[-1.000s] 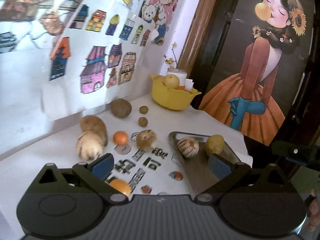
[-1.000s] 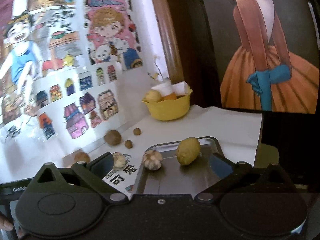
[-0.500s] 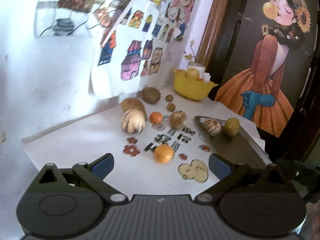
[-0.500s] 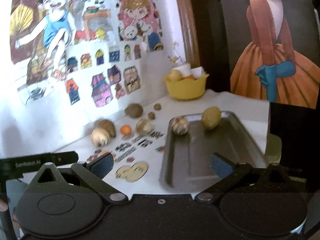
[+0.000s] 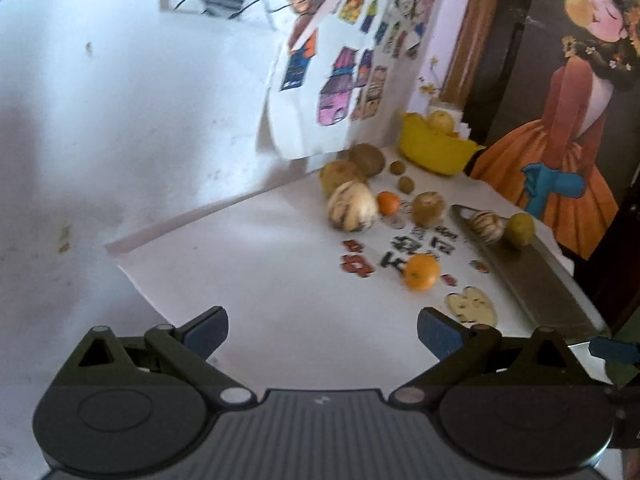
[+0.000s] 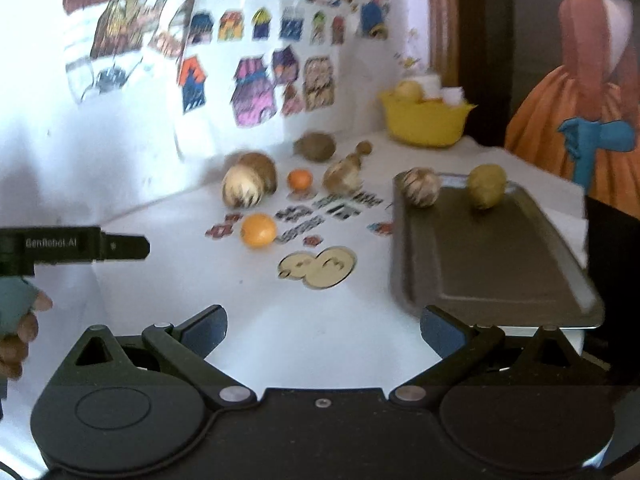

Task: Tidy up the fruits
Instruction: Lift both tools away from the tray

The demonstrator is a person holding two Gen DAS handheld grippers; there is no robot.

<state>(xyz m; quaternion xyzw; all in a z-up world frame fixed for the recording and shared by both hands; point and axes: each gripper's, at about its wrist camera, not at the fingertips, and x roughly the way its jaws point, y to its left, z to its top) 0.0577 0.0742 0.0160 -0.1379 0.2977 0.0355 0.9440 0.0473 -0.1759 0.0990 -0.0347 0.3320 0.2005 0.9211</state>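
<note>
- The near orange [image 5: 421, 271] lies on the white table [image 5: 256, 264], well ahead of the left gripper [image 5: 322, 330] and to the right of the gap between its fingers.
- In the right wrist view the same orange [image 6: 259, 230] sits ahead and to the left of the right gripper [image 6: 323, 328].
- Neither gripper holds or touches any fruit.
- Both grippers have their jaws spread wide apart, with only bare table between the blue pads [image 5: 205, 329].
- A small orange [image 5: 388, 203] sits farther back, just beside a big striped melon [image 5: 352, 207].
- A brown fruit [image 5: 342, 174] lies right behind the melon, and another brown fruit [image 5: 366, 159] is by the wall.
- A pale round fruit [image 5: 428, 209] stands to the right of the small orange; two small brown nuts [image 5: 405, 184] lie behind it.
- The dark metal tray [image 6: 492, 256] lies on the right of the table, ahead of the right gripper's right finger.
- On the tray's far end rest a small striped fruit [image 6: 421, 187], at the left corner, and a yellow-green fruit [image 6: 486, 186] a little apart to its right.
- The yellow bowl [image 6: 426, 120] stands at the back by the wall; it holds a pale yellow fruit [image 6: 407, 90] and some white items too blurred to tell.
- Stickers [image 6: 318, 266] and printed characters cover the table between the near orange and the tray.
- The left gripper's body [image 6: 76, 245] shows at the left edge of the right wrist view, above a gloved hand [image 6: 18, 320].
</note>
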